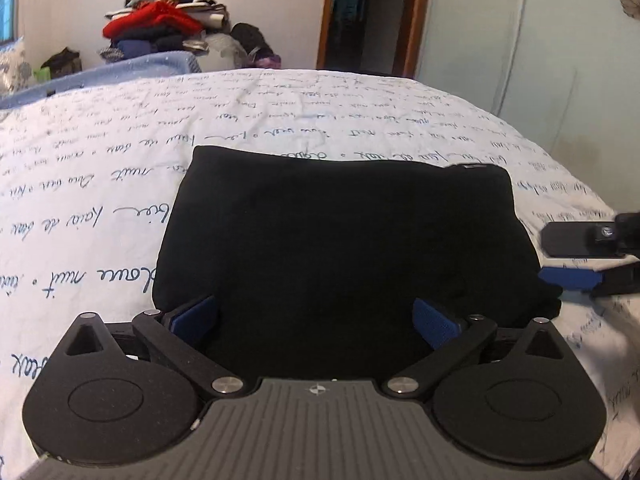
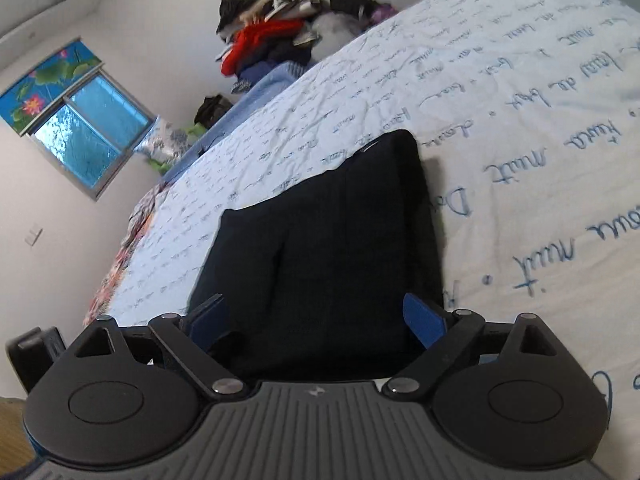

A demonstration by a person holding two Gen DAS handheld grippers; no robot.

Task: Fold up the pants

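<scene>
The black pants (image 1: 344,240) lie folded into a compact rectangle on the white bedsheet with blue handwriting (image 1: 120,152). My left gripper (image 1: 316,318) is open, its blue pads spread over the near edge of the pants, holding nothing. My right gripper (image 2: 316,320) is open too, tilted, at the pants' (image 2: 328,248) near end. The right gripper's fingers (image 1: 576,256) show at the pants' right side in the left wrist view.
A pile of clothes with a red garment (image 1: 160,20) stands beyond the bed's far side, next to a blue blanket (image 1: 132,68). A doorway (image 1: 368,12) and a wardrobe (image 1: 540,60) are at the back right. A window (image 2: 80,124) is on the wall.
</scene>
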